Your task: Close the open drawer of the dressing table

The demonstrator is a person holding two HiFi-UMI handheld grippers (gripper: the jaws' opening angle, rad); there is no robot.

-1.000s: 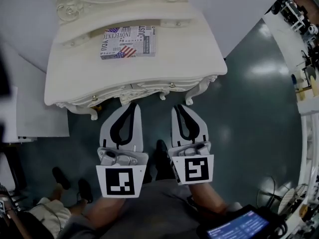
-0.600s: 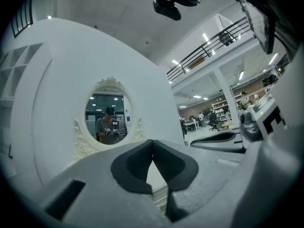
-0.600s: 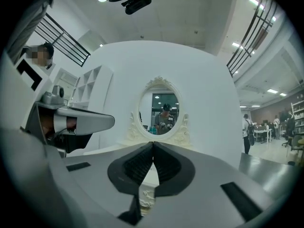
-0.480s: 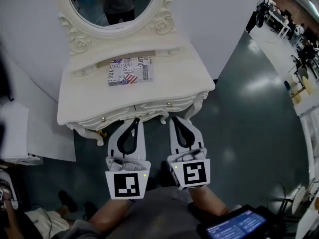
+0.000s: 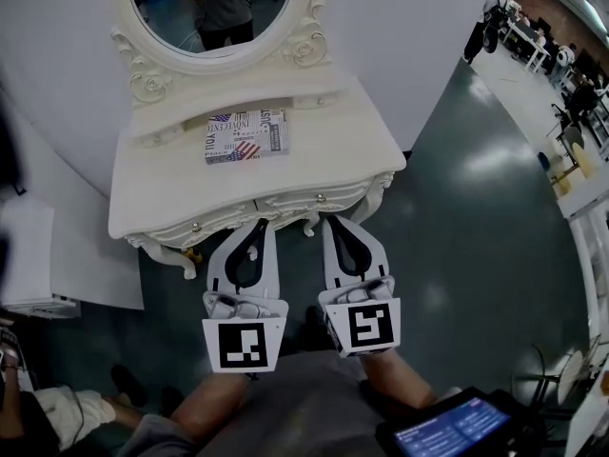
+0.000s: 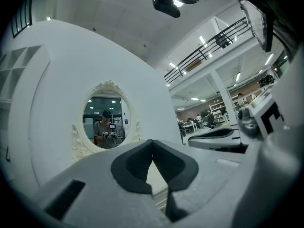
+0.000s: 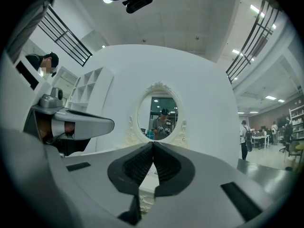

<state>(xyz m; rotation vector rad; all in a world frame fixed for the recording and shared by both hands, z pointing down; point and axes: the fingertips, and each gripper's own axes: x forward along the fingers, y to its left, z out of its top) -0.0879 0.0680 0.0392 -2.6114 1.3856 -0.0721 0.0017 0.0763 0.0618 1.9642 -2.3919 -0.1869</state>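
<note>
My left gripper (image 5: 255,228) and right gripper (image 5: 335,223) are both clenched on nothing, their tips just short of the cream carved dressing table (image 5: 333,150). Its knobbed white drawer (image 5: 285,204) sits flush in the scalloped front edge. Glossy grey-green floor (image 5: 466,236) lies open to my right.

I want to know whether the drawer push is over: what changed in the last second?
The head view pulled up and back: the oval mirror is now in sight and the dressing table looks smaller. The left gripper and right gripper stay by the drawer front, tongs shut and empty. Nothing was grasped or released. The drawer front still looks flush, and the flag-print book has not moved.
</note>
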